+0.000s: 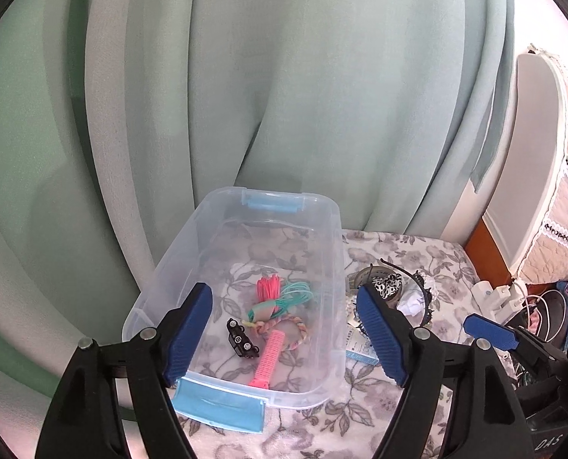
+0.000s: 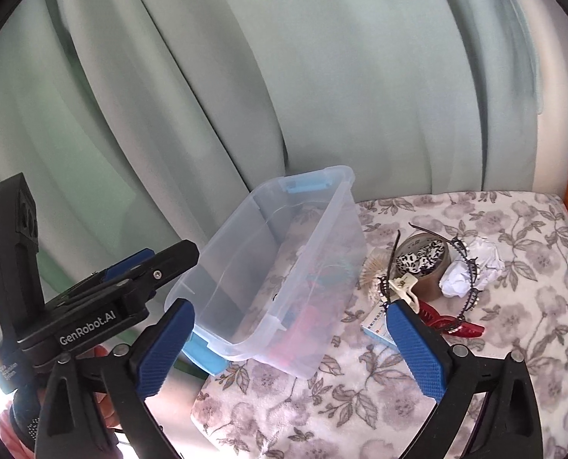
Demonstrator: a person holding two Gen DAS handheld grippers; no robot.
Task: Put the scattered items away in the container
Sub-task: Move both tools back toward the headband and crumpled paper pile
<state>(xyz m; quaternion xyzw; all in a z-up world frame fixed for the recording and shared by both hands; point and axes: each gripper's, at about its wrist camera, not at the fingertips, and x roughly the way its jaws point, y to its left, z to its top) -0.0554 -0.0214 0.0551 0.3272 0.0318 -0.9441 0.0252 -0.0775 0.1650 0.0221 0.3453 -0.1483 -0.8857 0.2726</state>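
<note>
Left wrist view: our left gripper (image 1: 284, 329) hangs over the clear container (image 1: 242, 229) with its jaws apart and nothing between them; below lie a pink roller comb (image 1: 267, 355), a braided band (image 1: 284, 325), coiled cords (image 1: 284, 292) and a black clip (image 1: 240, 340). Our right gripper (image 2: 289, 348) is likewise spread wide and empty, low over the floral blanket (image 2: 494, 344) at the container's near corner.

The scattered pile sits just right of the container: a red claw clip (image 2: 454, 323), a cream clip (image 2: 404, 287), a small box (image 2: 377, 327), crumpled paper (image 2: 471, 267), a tape roll (image 2: 433, 281) and a black headband (image 2: 467, 287).

We judge the red clip the next pick. Its long axis runs left to right across the right wrist view, so we should straddle its narrow width and close squarely, clear of the headband lying over it.
</note>
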